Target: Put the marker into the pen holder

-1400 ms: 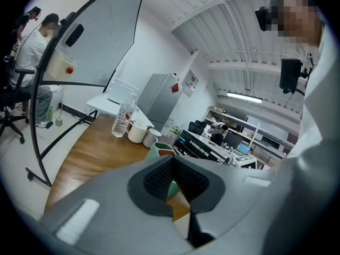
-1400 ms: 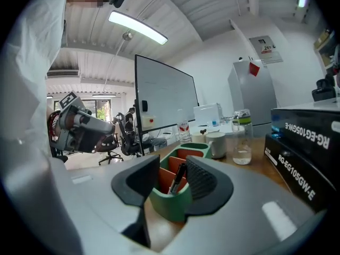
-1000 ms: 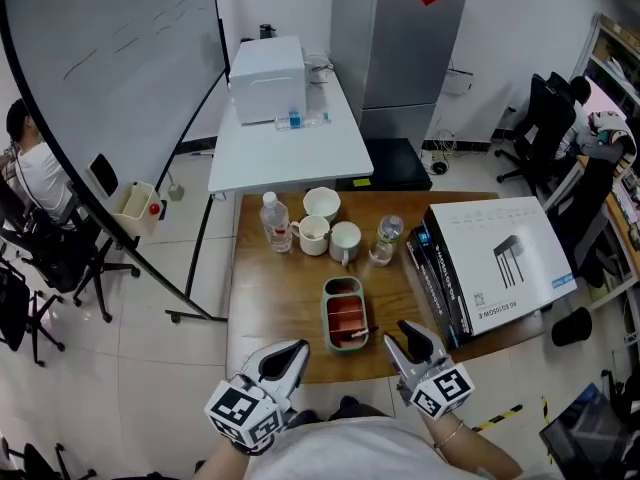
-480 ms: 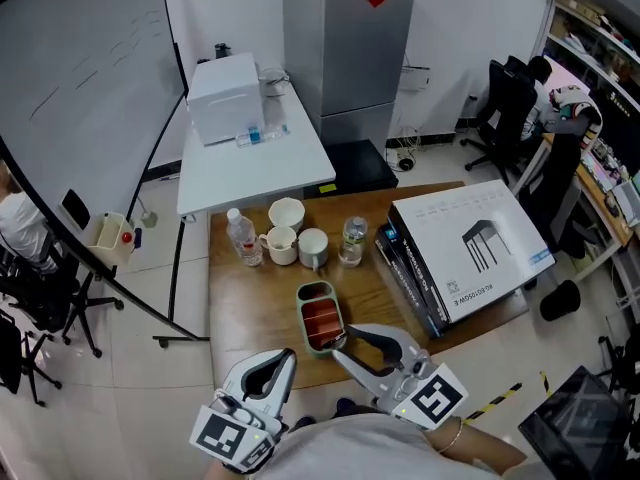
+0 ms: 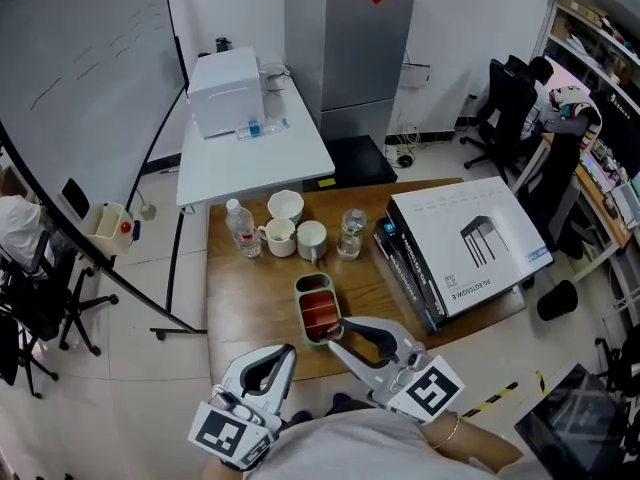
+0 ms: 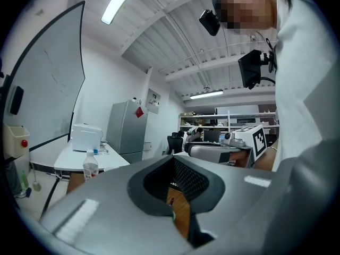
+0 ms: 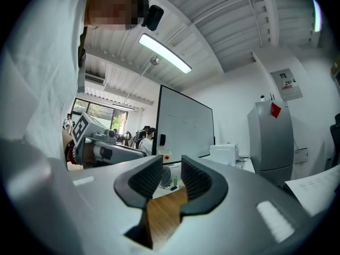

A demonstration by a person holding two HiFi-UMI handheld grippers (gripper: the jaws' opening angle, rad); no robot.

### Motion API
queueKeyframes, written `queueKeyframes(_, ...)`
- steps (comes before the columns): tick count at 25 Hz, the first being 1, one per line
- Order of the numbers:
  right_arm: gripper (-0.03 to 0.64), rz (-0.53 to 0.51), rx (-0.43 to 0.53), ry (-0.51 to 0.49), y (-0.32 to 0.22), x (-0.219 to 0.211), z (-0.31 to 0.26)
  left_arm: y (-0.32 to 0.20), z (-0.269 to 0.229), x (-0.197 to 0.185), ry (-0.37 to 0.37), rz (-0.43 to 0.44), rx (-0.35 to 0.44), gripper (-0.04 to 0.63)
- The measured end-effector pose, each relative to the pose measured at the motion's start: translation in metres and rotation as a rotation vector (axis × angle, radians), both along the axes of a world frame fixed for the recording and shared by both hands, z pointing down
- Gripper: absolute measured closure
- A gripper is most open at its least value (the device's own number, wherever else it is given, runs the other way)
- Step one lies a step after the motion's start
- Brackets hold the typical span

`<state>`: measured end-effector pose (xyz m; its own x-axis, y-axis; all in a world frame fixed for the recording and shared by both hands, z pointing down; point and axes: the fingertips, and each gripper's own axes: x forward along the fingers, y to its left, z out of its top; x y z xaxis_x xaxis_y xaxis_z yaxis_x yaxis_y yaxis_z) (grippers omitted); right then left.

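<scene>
Grey right hand-held gripper (image 5: 338,335) level, jaws just closing, apart, empty | left hand-held gripper (image 5: 288,351) level, together, empty

I cannot resolve the marker: the pen holder (image 5: 299,306), just ahead of the right gripper (image 5: 338,334), whose empty jaws have just been closing, shows too small.

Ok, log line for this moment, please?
left hand-held gripper: shut, empty | right hand-held gripper: open, jaws just been closing, nothing between them, tips by near end of pen holder | marker: not made out
</scene>
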<state>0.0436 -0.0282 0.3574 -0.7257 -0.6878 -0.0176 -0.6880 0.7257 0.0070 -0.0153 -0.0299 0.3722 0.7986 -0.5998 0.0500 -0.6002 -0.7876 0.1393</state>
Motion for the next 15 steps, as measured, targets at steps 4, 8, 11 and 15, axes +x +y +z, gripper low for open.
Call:
queueKeyframes(4, 0.529, -0.023, -0.001, 0.000, 0.002, -0.007, 0.000, 0.002, 0.002, -0.004, 0.031, -0.011, -0.022, 0.594)
queueKeyframes(8, 0.531, -0.026, -0.025, -0.011, -0.001, -0.007, 0.003, -0.003, 0.007, -0.007, 0.029, -0.037, -0.038, 0.594)
queueKeyframes(11, 0.560, -0.057, -0.036, -0.011, 0.001, -0.009, 0.004, -0.006, 0.012, -0.005, 0.014, -0.039, -0.057, 0.594)
queueKeyframes(15, 0.563, -0.066, -0.041, -0.018, 0.001, -0.010, 0.004, -0.007, 0.015, 0.002, -0.017, 0.002, -0.056, 0.594)
